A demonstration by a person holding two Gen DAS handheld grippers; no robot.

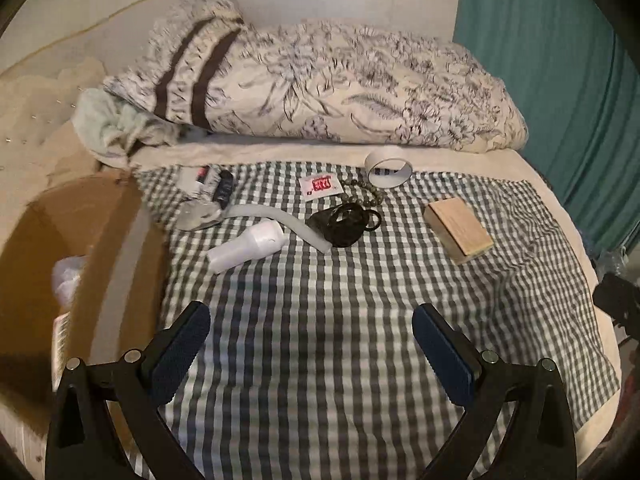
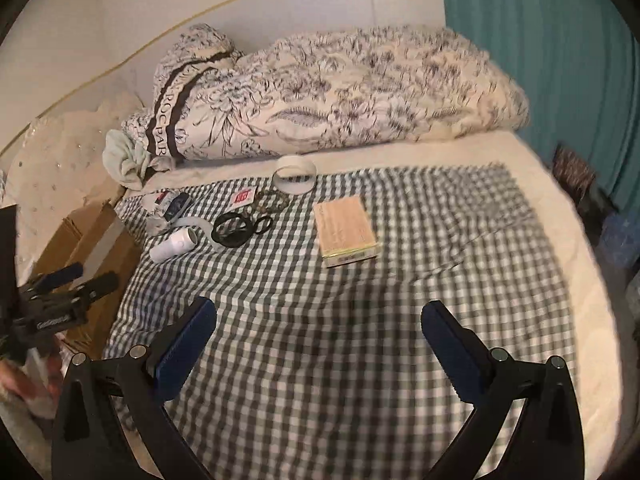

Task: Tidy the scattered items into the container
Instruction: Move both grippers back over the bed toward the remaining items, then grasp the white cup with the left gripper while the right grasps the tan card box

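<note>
Both hand-held grippers (image 1: 311,324) (image 2: 319,320) gape above checked cloth (image 1: 340,300).

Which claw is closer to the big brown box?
Left. The left claw hangs open right beside the cardboard box, by its rim. The right claw is open farther off over the checked cloth, past the left claw.

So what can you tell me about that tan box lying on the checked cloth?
The tan box is a flat rectangular pack that looks like cardboard, with a pale, wood-toned top and a lighter edge band showing small print too blurred to read. It lies flat and closed on the checked cloth, apart from the other items, right of the black rings. Neither gripper touches it.
</note>
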